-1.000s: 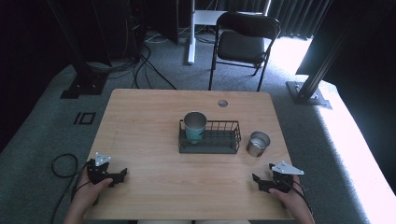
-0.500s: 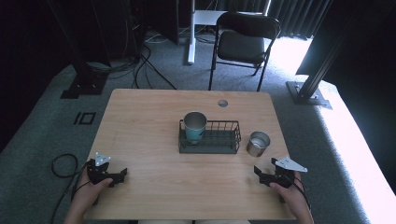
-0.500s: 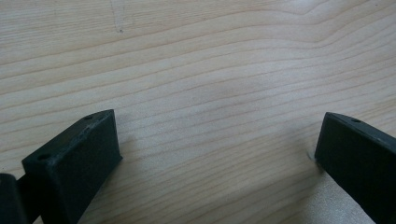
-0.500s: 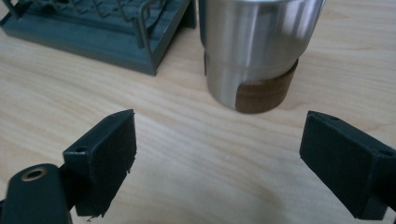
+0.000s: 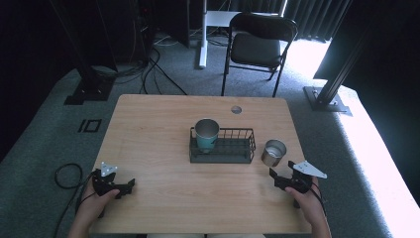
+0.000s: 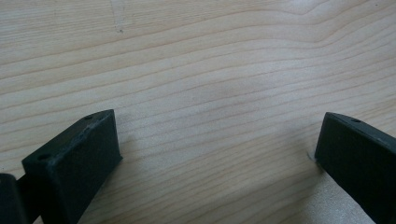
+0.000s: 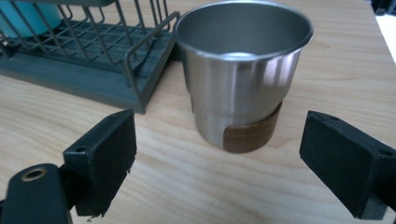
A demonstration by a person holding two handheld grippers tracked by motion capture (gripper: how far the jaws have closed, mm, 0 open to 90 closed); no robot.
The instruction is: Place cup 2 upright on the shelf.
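cup (image 7: 240, 84): plain steel, with a brown band round its base
state: empty, mouth up
pose: upright on the table (image 5: 158, 129)
place: right part of the table, just beside the right end of the wire rack (image 5: 233, 148), apart from it
rack's load: a teal cup (image 5: 206, 134) standing in its left end

teal cup (image 7: 28, 14) cropped by top edge, behind rack (image 7: 93, 56) wires
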